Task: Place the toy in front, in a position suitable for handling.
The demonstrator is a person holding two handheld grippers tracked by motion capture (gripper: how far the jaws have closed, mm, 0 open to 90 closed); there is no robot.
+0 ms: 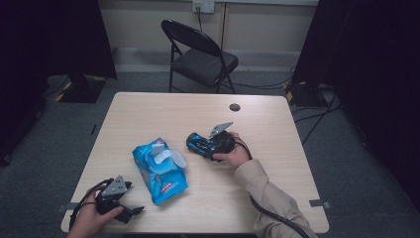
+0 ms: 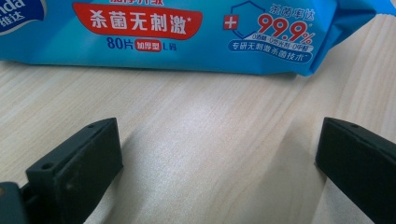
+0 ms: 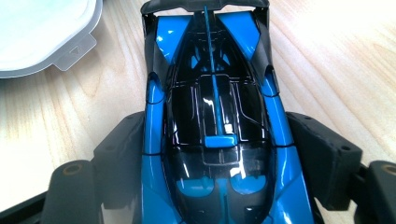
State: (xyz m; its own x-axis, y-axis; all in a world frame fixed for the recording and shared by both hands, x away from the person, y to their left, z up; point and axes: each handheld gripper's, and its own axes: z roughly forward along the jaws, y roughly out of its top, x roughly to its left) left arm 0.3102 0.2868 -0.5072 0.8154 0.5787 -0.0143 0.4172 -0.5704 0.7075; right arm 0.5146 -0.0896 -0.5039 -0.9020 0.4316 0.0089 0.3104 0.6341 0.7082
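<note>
A blue and black toy car (image 1: 196, 141) (image 3: 215, 84) lies right of the table's middle, its rear wing pointing away from the camera in the right gripper view. My right gripper (image 1: 203, 145) (image 3: 215, 128) has a jaw against each flank of the car, shut on it. A blue pack of wet wipes (image 1: 158, 173) (image 2: 187, 32) lies left of the car, its white lid (image 1: 167, 158) (image 3: 42, 32) flipped up. Near the front left corner my left gripper (image 1: 132, 212) (image 2: 219, 140) stands open over bare wood, just short of the pack.
The light wooden table (image 1: 148, 114) has a small dark round disc (image 1: 235, 107) near its far edge. A black folding chair (image 1: 200, 54) stands behind the table. Cables run over the floor at the right (image 1: 317, 114).
</note>
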